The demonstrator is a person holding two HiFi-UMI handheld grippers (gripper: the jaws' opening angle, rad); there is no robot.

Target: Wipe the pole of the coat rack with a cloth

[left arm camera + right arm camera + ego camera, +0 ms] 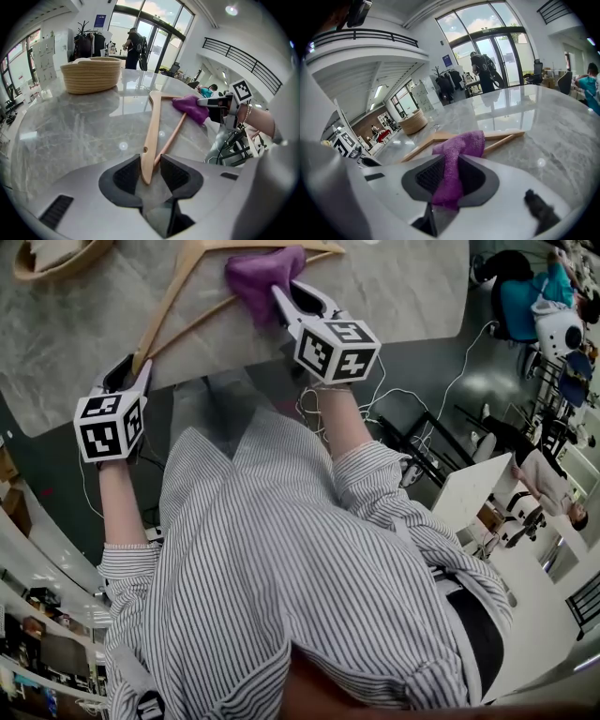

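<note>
my left tool [131,367] is clamped on the tip of the pale wooden clothes hanger [173,301], upper left on the grey marble surface [394,287]. my right tool [298,298] pinches the purple terry cloth [255,273], bunched on the hanger's thin bar at top centre. with only the tip held, i think rubbing could pivot the hanger free. only the left gripper view shows that shallow hold; the head view hides it.
</note>
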